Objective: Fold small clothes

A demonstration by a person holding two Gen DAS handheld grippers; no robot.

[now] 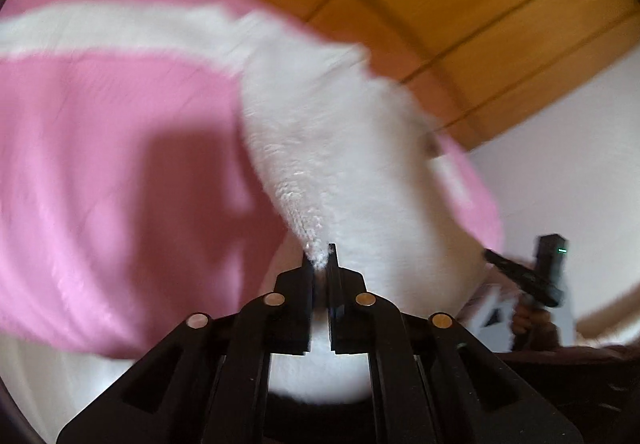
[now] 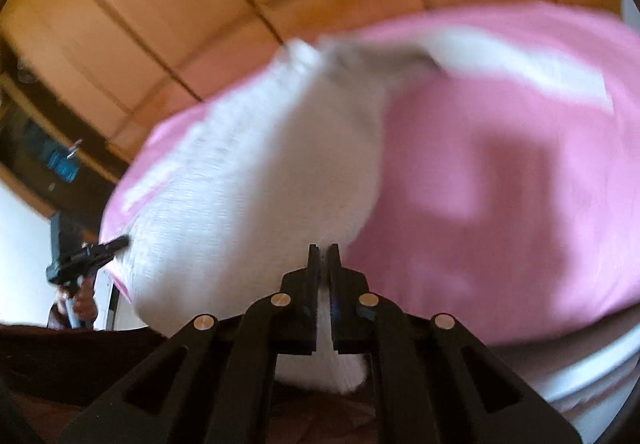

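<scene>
A small white knitted garment (image 1: 332,148) hangs stretched between both grippers, lifted in the air and blurred by motion. My left gripper (image 1: 321,258) is shut on one edge of it. My right gripper (image 2: 323,256) is shut on the other edge of the white garment (image 2: 256,188). Behind it lies a pink cloth with a white stripe (image 1: 108,132), also in the right wrist view (image 2: 512,180). The right gripper shows far right in the left wrist view (image 1: 520,272); the left gripper shows far left in the right wrist view (image 2: 86,256).
Orange-brown wooden panels (image 1: 460,4) fill the background above, also in the right wrist view (image 2: 160,4). A white wall (image 1: 580,172) is to the right. A dark brown surface (image 2: 80,364) lies below. Dark shelving with a blue item (image 2: 60,164) is at the left.
</scene>
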